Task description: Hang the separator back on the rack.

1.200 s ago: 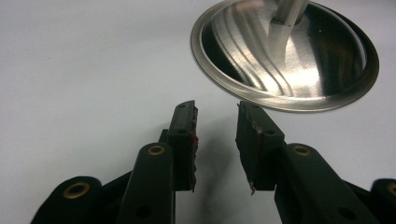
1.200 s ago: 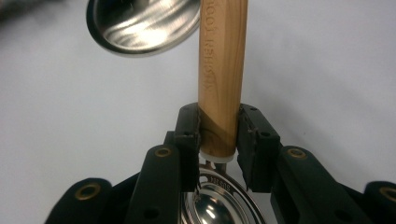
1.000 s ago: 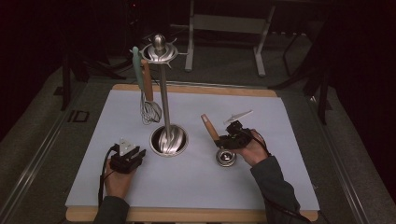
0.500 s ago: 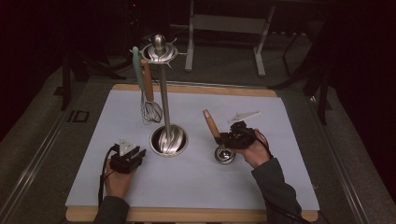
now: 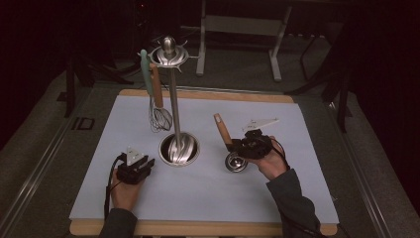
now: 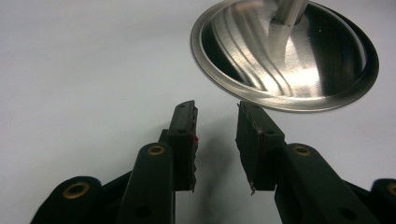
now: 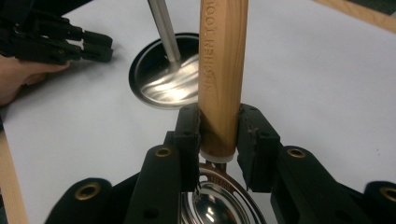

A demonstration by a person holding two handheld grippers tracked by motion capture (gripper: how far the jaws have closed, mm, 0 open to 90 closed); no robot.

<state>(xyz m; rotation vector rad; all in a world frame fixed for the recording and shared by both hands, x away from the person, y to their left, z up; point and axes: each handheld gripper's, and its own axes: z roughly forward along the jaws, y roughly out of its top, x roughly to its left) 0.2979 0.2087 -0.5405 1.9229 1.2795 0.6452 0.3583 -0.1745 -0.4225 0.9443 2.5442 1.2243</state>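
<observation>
Ladle [image 5: 229, 144] pinched by right hand-held gripper [image 5: 236, 147], left hand-held gripper [image 5: 141, 166] spread, open mat [image 5: 208, 198] around.

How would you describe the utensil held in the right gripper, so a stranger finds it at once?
Start from the tall steel stand in the middle of the white mat. Just right of its round base, the right gripper clamps a ladle. Unlike the whisk hanging on the stand, it has a steel bowl and is off the stand.

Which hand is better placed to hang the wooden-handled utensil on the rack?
Right. The right tool already clamps the utensil's wooden handle, tilted toward the steel rack. The left tool sits open and empty on the mat beside the rack's base.
</observation>
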